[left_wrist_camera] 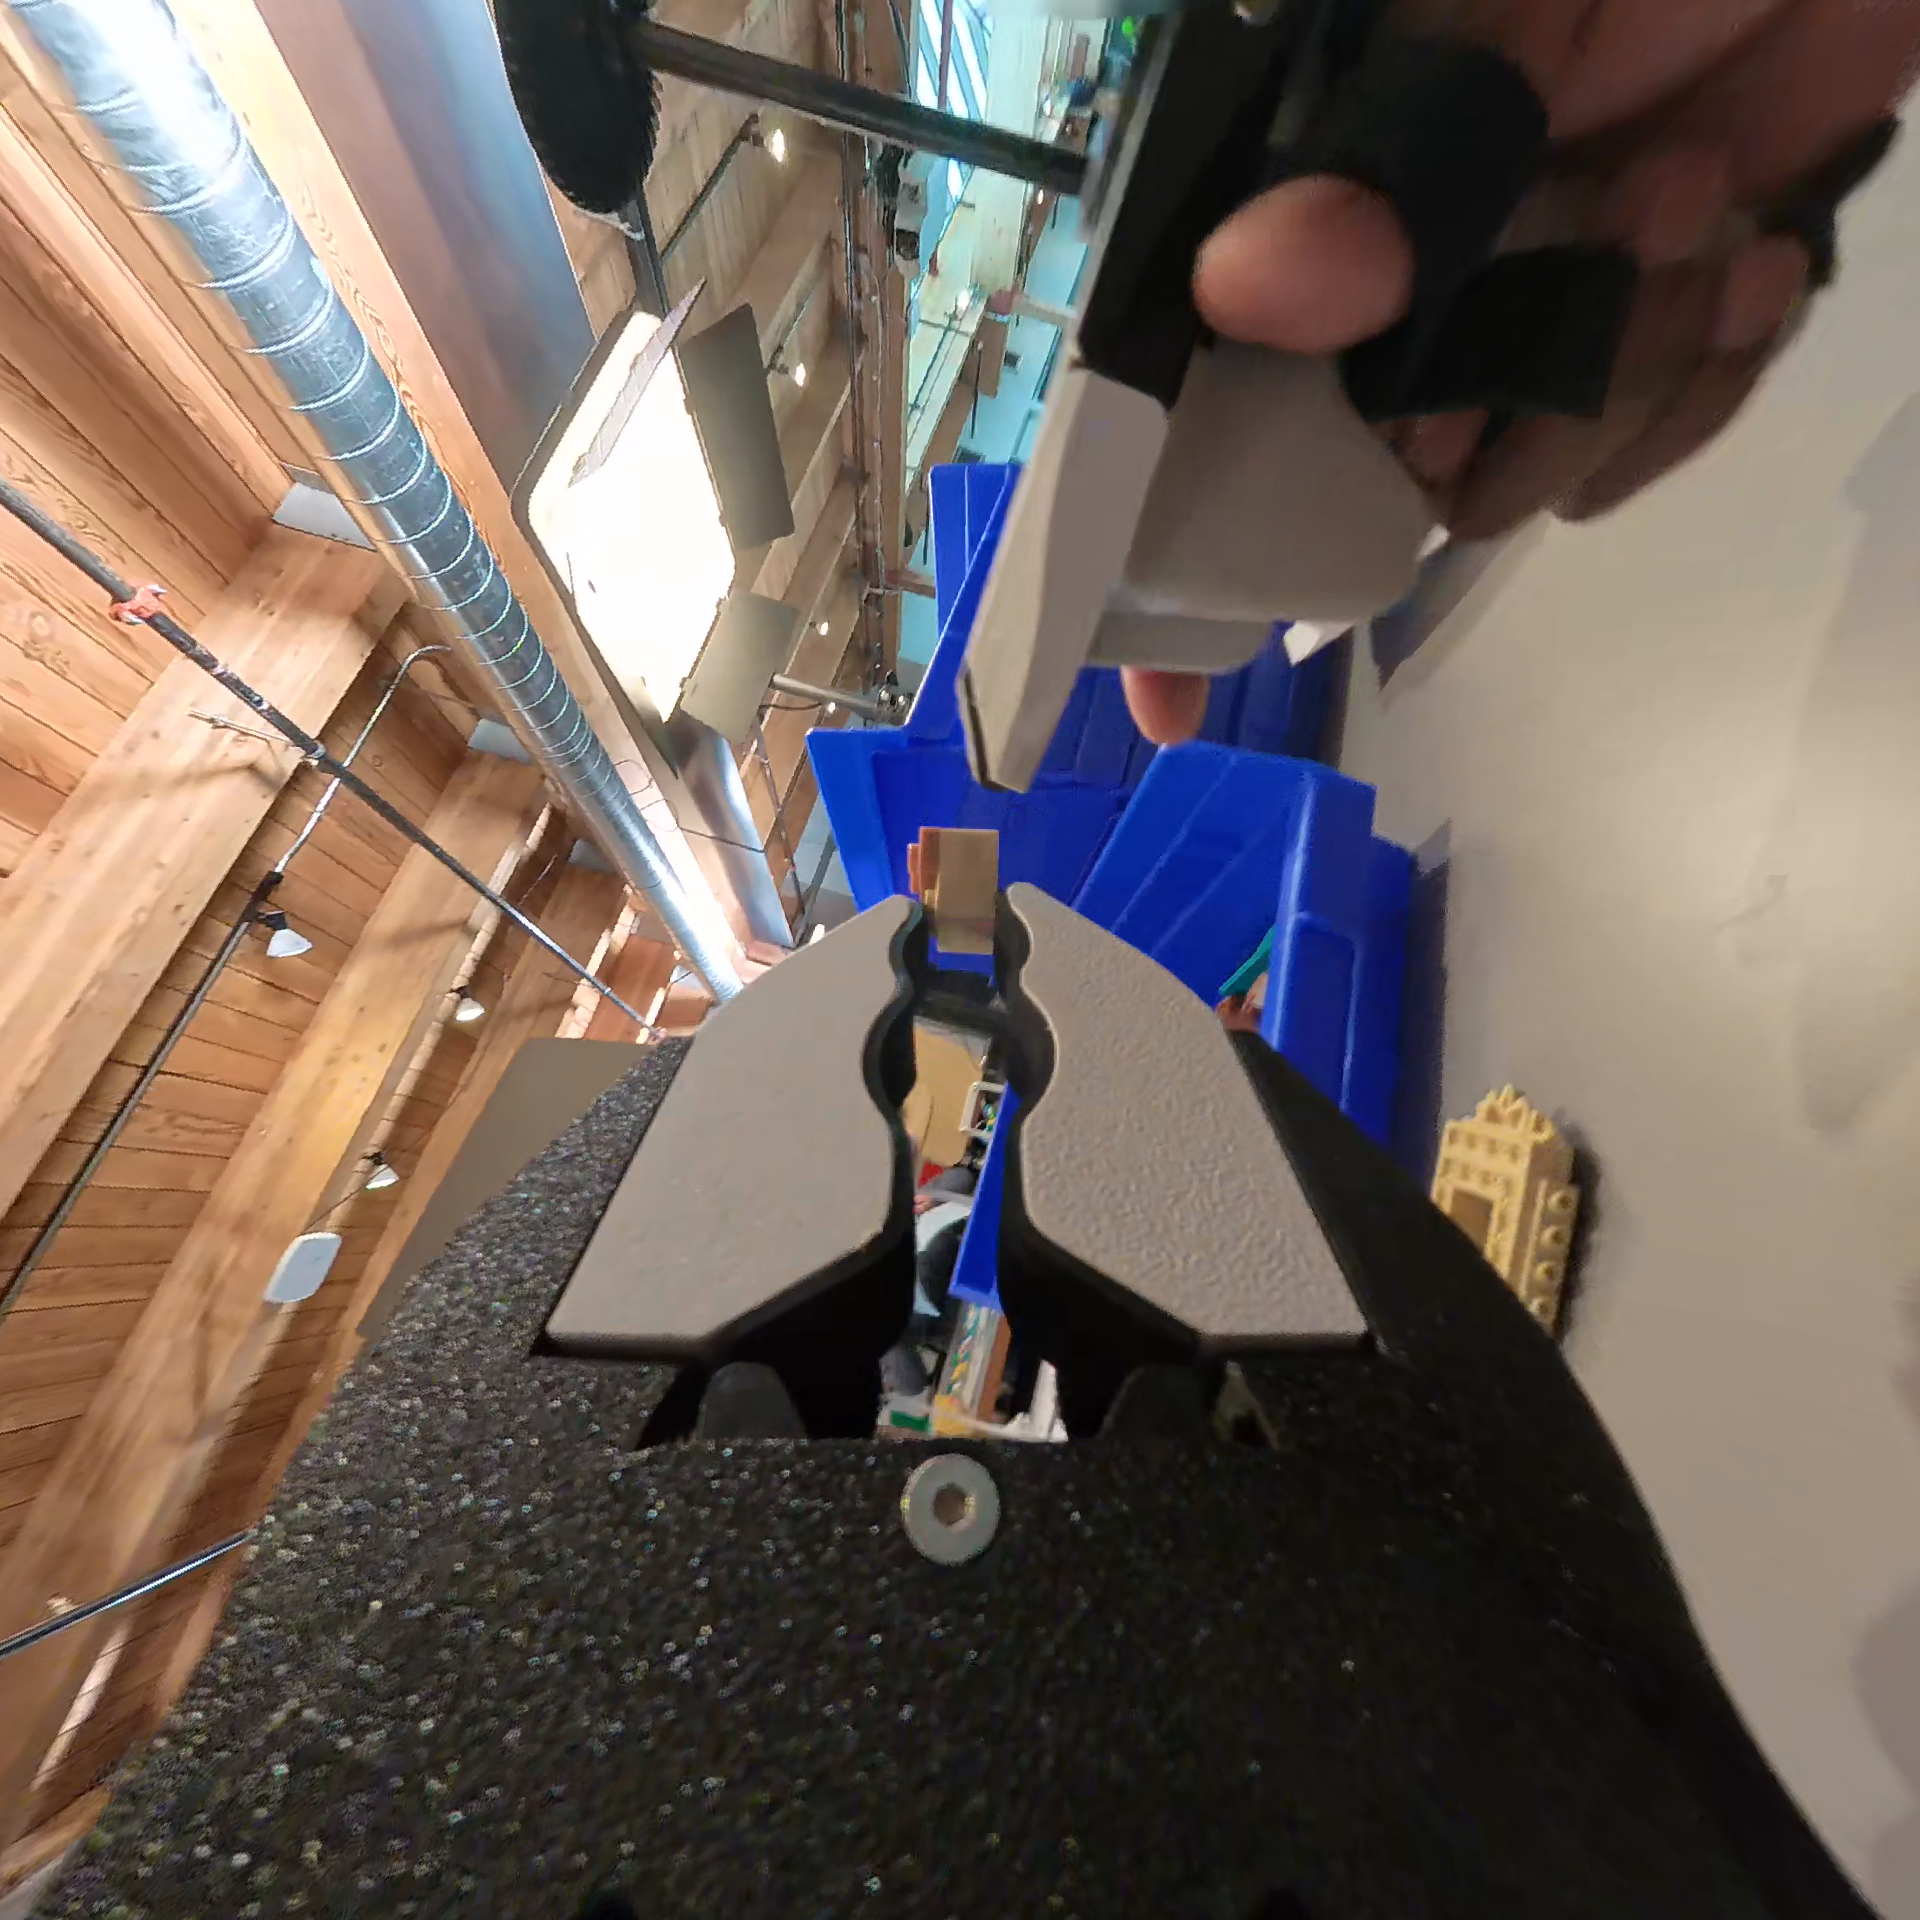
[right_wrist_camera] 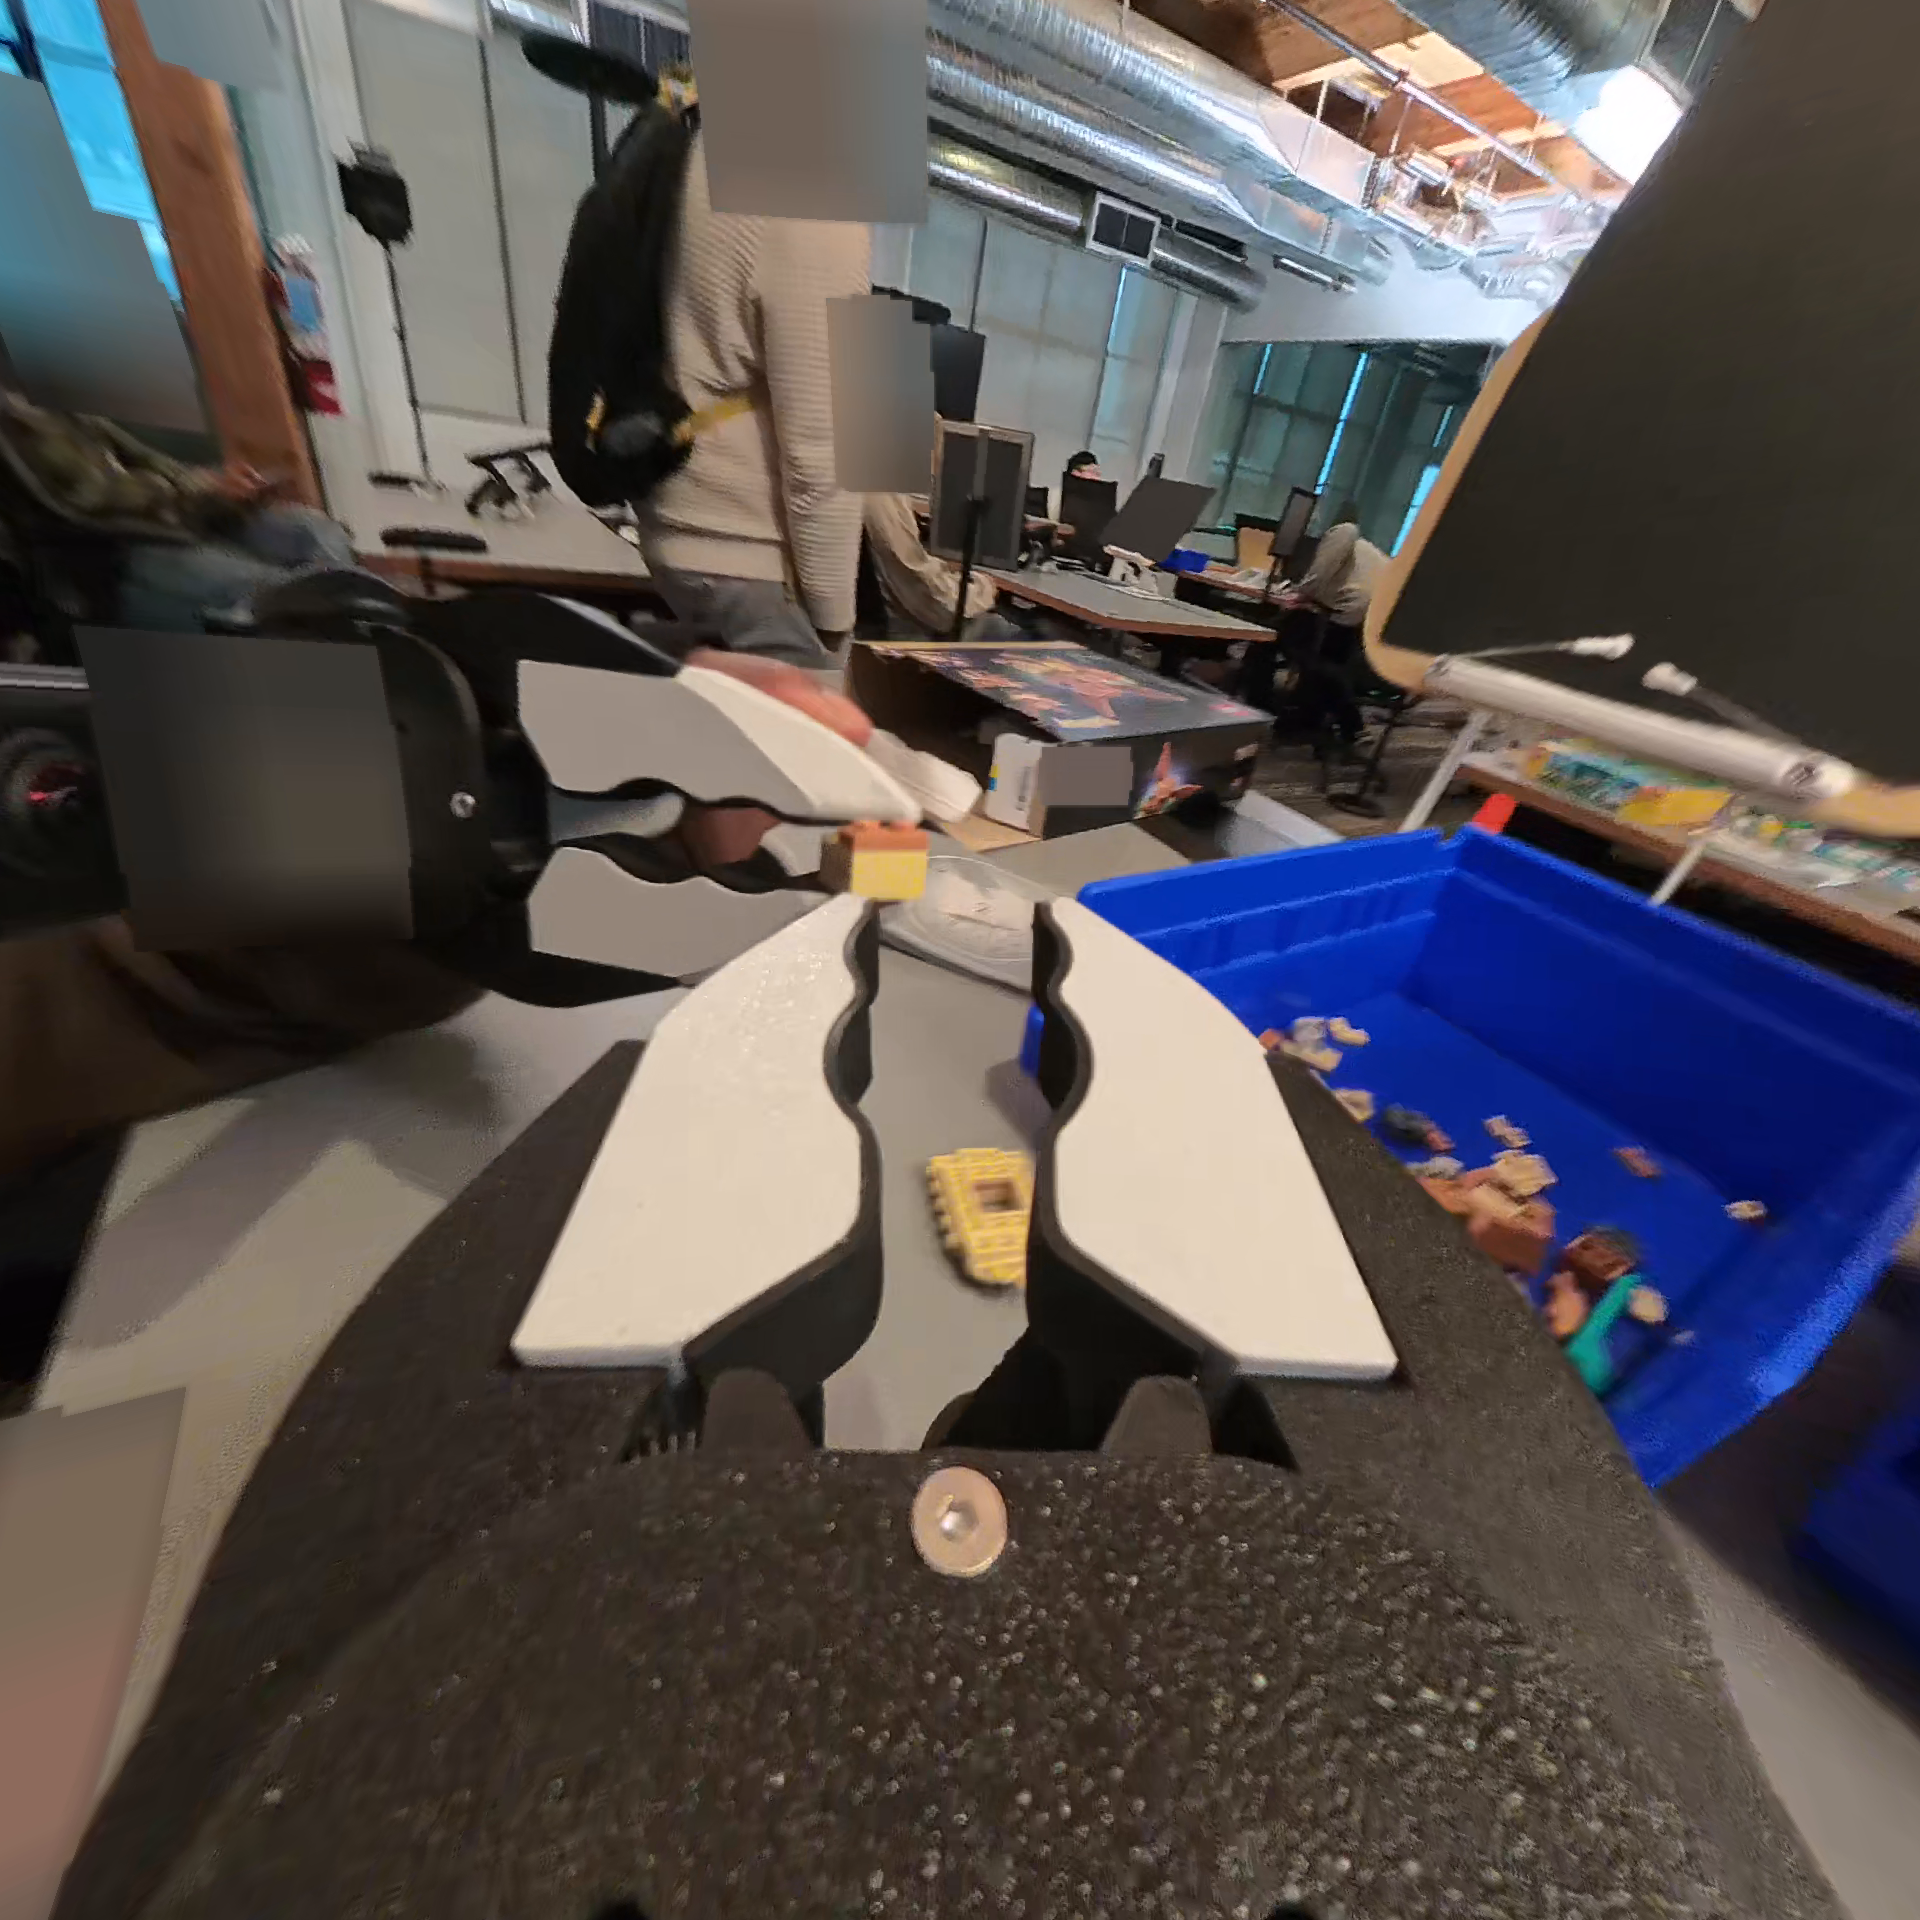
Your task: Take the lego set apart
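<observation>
My left gripper (left_wrist_camera: 958, 920) is shut on a small tan brick (left_wrist_camera: 966, 888) with an orange-brown piece stuck to one side. The right wrist view shows the same gripper (right_wrist_camera: 883, 831) coming in from the left, its tips pinching that brick (right_wrist_camera: 883, 862) in the air. My right gripper (right_wrist_camera: 951, 914) is open and empty, just below and right of the held brick. It also shows in the left wrist view (left_wrist_camera: 997, 748), held by a hand above the brick. A tan window-frame piece (right_wrist_camera: 982, 1210) lies on the grey table (right_wrist_camera: 312, 1195) under my right gripper's fingers.
A blue bin (right_wrist_camera: 1558, 987) with several loose small pieces and a teal figure stands at the right; it also shows in the left wrist view (left_wrist_camera: 1299, 883), next to the frame piece (left_wrist_camera: 1507, 1195). An open printed box (right_wrist_camera: 1070, 717) lies beyond. A person stands behind the table. The tips of both grippers are at nearly the same place.
</observation>
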`<state>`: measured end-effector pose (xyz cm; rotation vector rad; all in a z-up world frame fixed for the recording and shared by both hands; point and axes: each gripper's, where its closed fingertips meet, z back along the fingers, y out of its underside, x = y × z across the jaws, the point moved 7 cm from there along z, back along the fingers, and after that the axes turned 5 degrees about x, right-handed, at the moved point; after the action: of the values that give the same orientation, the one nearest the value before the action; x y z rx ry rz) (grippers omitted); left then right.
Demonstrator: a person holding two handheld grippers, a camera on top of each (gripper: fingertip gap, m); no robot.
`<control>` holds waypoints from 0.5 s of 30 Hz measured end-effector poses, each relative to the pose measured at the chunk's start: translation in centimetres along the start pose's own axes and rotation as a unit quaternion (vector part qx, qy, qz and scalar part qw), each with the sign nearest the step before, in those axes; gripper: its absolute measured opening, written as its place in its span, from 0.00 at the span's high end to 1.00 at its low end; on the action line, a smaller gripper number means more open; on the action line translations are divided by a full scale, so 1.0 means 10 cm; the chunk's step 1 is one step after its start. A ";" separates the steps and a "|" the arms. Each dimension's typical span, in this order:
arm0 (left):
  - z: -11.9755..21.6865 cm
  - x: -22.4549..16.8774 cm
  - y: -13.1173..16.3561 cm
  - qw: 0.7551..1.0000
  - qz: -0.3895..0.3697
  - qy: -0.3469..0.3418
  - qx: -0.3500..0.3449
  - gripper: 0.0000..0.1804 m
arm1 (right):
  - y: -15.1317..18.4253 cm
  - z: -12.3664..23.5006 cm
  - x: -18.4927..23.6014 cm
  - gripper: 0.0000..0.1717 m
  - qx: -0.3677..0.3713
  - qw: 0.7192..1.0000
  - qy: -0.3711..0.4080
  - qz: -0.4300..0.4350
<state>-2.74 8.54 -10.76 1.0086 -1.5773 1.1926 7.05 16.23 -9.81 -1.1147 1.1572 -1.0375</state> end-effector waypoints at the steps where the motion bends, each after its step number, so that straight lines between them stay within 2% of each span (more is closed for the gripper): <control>1: 0.00 0.01 0.03 1.000 -0.013 -0.003 0.006 0.94 | -0.06 -0.02 -0.04 0.83 0.005 1.000 0.007 0.020; 8: -0.16 0.17 0.33 0.983 -0.170 0.009 0.073 0.94 | -0.43 -0.38 -0.39 0.82 0.040 0.993 0.026 0.110; 12: -0.12 0.07 0.53 0.990 -0.126 0.005 0.068 0.94 | -0.27 -0.50 -0.47 0.84 0.014 0.996 0.037 0.081; 15: -0.07 0.00 0.57 0.989 -0.131 0.015 0.066 0.94 | -0.04 -0.57 -0.40 0.84 0.046 0.993 0.023 0.104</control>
<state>-8.00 10.39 -12.13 1.2358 -1.3084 1.1347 0.88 19.46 -9.11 -0.8814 1.2209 -0.9489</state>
